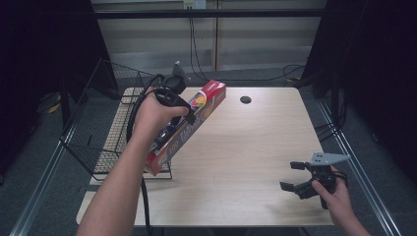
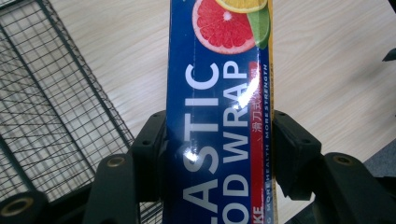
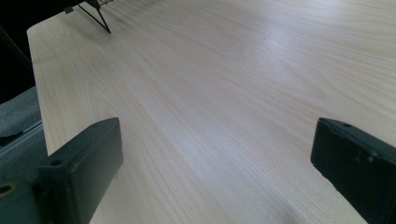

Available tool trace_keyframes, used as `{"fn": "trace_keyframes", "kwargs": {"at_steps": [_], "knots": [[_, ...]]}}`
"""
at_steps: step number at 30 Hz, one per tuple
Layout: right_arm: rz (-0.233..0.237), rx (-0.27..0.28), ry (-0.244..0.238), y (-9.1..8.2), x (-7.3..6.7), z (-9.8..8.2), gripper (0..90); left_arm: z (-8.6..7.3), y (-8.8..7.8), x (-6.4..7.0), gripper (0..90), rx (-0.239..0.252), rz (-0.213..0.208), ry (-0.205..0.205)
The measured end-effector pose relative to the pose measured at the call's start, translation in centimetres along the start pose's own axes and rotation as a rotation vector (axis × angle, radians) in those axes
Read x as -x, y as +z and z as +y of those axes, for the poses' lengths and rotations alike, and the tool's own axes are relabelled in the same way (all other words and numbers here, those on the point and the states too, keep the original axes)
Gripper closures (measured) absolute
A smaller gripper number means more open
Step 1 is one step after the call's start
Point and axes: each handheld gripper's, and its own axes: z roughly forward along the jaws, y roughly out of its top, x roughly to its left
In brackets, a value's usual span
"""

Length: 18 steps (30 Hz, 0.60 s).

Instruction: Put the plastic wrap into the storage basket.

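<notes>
On the table, high view: a pale wooden table point(image 1: 236, 147) carries a black wire basket point(image 1: 105, 123) at its left edge and a small dark round hole point(image 1: 245, 100) near its far edge
High view, left side: the left hand point(image 1: 155, 112) holds the left gripper point(image 1: 189, 117) clamped across a long plastic wrap box point(image 1: 204, 105), roughly at the middle of its length
High view, box: red and blue, tilted, its far end raised over the table and pointing away to the right, its near end low beside the basket's front right corner; whether that end touches the basket or the table cannot be told
High view, right side: the right hand point(image 1: 337, 194) holds the right gripper point(image 1: 293, 176) low over the near right corner of the table, well apart from the box, jaws spread with nothing between them; a grey three-cornered plate point(image 1: 328, 158) sits on top of it
Left gripper view, grip: both black jaws press on the two long sides of the plastic wrap box point(image 2: 219, 107), which runs up between them away from the camera
Left gripper view, print: white lettering on blue, a red strip along one edge, cut citrus fruit pictured at the far end
Left gripper view, surroundings: the wire basket point(image 2: 51, 102) lies to the left below the box, bare table point(image 2: 336, 70) to the right
Right gripper view, jaws: the two black jaws stand wide apart, with bare table point(image 3: 210, 93) showing between them
Right gripper view, far corner: a foot of the wire basket point(image 3: 100, 18) stands at the top left
</notes>
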Motion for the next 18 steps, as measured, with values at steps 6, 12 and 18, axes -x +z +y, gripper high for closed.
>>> {"fn": "trace_keyframes", "kwargs": {"at_steps": [6,12,18], "knots": [[0.004,-0.001,0.001,0.0,0.0,0.0,2.3,-0.3,-1.0,-0.9,45.0,-0.002,0.01,-0.016],[0.008,-0.005,-0.002,0.1,0.0,0.0,2.4,-0.5,-1.6,-1.6,45.1,0.006,0.015,-0.03],[0.007,-0.007,-0.002,0.2,0.0,0.0,2.4,-0.7,-2.2,-2.3,45.0,0.01,0.032,-0.052]]}}
